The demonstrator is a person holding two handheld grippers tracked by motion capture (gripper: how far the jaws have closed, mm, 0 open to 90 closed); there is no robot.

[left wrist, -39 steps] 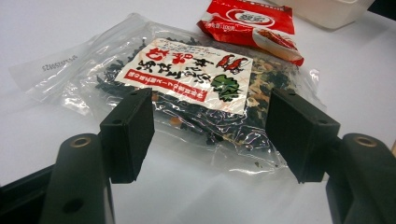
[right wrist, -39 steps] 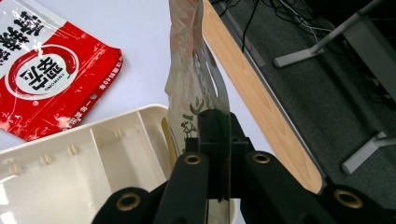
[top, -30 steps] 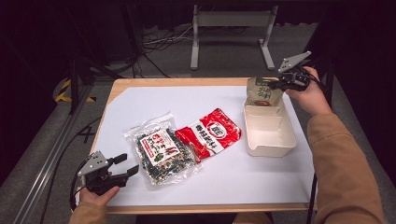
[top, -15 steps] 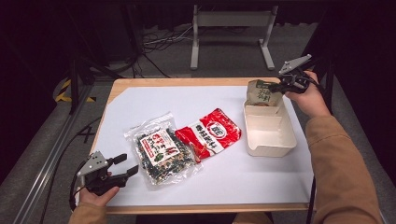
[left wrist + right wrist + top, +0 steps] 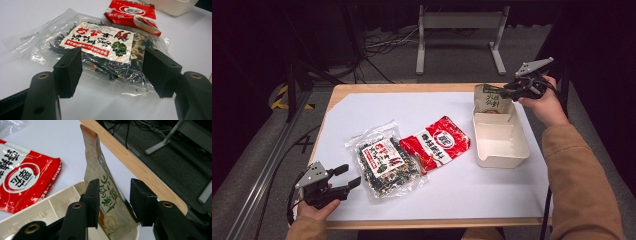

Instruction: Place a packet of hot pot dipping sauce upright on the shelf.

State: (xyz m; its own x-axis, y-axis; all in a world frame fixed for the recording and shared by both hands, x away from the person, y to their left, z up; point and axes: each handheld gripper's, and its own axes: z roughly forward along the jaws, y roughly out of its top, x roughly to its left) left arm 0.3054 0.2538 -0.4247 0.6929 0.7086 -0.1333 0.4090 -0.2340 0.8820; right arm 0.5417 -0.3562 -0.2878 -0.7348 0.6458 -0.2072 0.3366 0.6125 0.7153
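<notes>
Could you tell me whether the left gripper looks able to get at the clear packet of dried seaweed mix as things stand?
Probably yes: the left gripper is open and aimed at the clear seaweed packet, which lies flat just ahead, nothing between.

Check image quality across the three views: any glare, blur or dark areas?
High view: white table sheet evenly lit, surroundings near black, whole frame soft. Left gripper view: glare on the clear seaweed bag, its label sharp, the near black jaws slightly soft. Right gripper view: green pouch and red packet readable, floor behind blurred.
</notes>
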